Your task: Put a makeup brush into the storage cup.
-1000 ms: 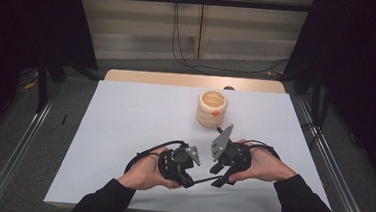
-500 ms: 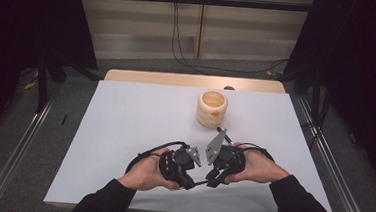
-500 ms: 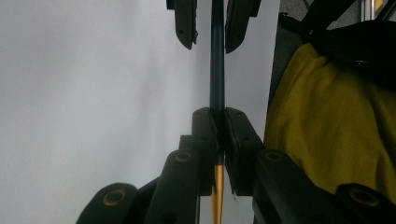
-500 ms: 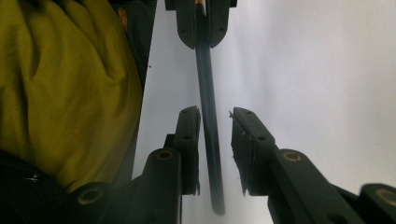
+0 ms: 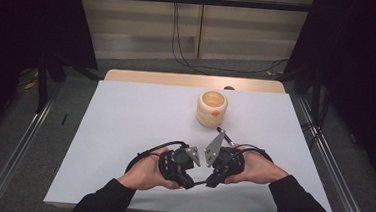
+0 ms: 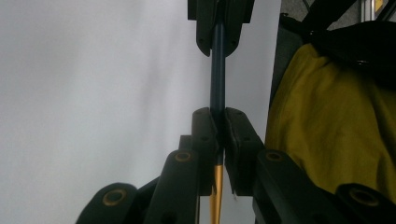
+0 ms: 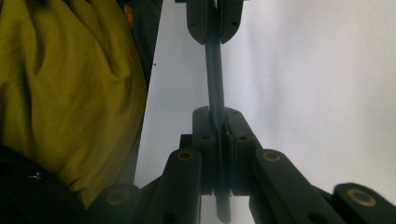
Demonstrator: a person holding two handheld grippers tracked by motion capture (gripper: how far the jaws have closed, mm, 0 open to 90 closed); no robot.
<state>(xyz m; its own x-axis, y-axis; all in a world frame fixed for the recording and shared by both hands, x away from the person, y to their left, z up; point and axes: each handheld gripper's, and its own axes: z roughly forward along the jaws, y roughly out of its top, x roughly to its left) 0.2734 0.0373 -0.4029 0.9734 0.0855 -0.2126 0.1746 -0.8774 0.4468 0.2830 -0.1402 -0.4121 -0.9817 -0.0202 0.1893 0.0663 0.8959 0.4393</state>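
Observation:
Near the table's front edge a person's hands hold both grippers tip to tip. A thin dark-blue pen (image 6: 217,70) with a gold end runs between them, seen as a short dark bar (image 5: 201,183) in the high view. My left gripper (image 6: 219,116) (image 5: 191,179) is shut on the pen's gold-and-blue part. My right gripper (image 7: 218,116) (image 5: 212,180) has just been closing, and its pads now press on the pen's (image 7: 215,70) other end. Each gripper view has the opposite gripper's jaws at its top, clamped on the same pen.
A round wooden cup (image 5: 212,107) with an orange mark stands upright behind the hands, right of centre on the white table (image 5: 124,131). Yellow cloth (image 6: 327,116) (image 7: 70,93) hangs at the near table edge. Metal rails (image 5: 18,144) flank the table.
The right hand with its gripper has shifted slightly nearer the front edge and the left gripper, and its grey plate has tilted. The left hand has stayed put.

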